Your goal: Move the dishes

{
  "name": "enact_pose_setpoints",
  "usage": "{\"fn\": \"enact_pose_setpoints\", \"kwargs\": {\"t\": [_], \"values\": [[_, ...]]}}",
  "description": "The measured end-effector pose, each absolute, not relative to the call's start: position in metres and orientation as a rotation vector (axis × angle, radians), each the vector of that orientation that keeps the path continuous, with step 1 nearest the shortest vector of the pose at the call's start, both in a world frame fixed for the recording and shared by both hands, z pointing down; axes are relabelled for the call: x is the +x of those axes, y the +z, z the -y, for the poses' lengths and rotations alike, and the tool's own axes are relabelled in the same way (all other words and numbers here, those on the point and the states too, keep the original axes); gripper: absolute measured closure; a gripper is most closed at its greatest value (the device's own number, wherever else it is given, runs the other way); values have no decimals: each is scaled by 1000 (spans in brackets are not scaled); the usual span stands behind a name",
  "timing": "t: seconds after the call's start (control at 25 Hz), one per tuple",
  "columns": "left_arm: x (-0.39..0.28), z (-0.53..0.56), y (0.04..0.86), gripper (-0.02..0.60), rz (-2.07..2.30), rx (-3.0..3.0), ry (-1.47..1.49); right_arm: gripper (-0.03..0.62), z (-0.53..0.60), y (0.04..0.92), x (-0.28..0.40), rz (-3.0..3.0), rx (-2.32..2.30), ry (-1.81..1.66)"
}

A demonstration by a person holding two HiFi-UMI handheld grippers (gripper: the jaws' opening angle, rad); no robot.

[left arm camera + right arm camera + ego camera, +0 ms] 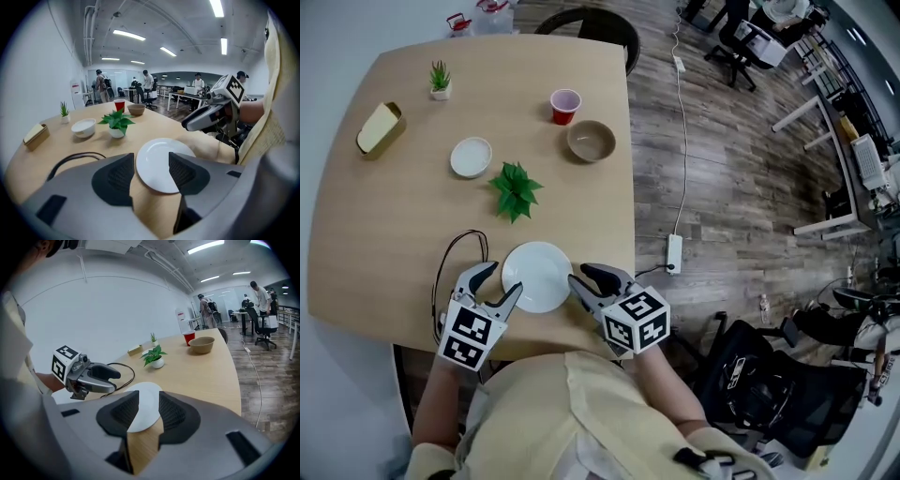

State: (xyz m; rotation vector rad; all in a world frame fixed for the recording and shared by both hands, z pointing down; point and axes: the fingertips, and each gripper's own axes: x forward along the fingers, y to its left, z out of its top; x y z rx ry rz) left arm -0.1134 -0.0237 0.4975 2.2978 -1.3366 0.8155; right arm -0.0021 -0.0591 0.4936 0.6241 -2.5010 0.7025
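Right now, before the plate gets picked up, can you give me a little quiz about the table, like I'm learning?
1. True or false: the plate is empty.
2. Which stands closest to the plate? A) small plant B) big plant C) box
3. How many bowls are on the table?

Key:
1. True.
2. B.
3. Two: a white bowl and a brown bowl.
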Motion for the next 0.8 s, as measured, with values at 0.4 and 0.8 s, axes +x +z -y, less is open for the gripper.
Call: {"fn": "enact_pose_setpoints", "kwargs": {"t": [0.4,0.8], "values": [[-122,-2,543,363,1361,1923,647,452,50,496,-11,2495,573,683],[-124,1,555,364,1421,1729,452,454,46,499,-9,2493,559,692]]}}
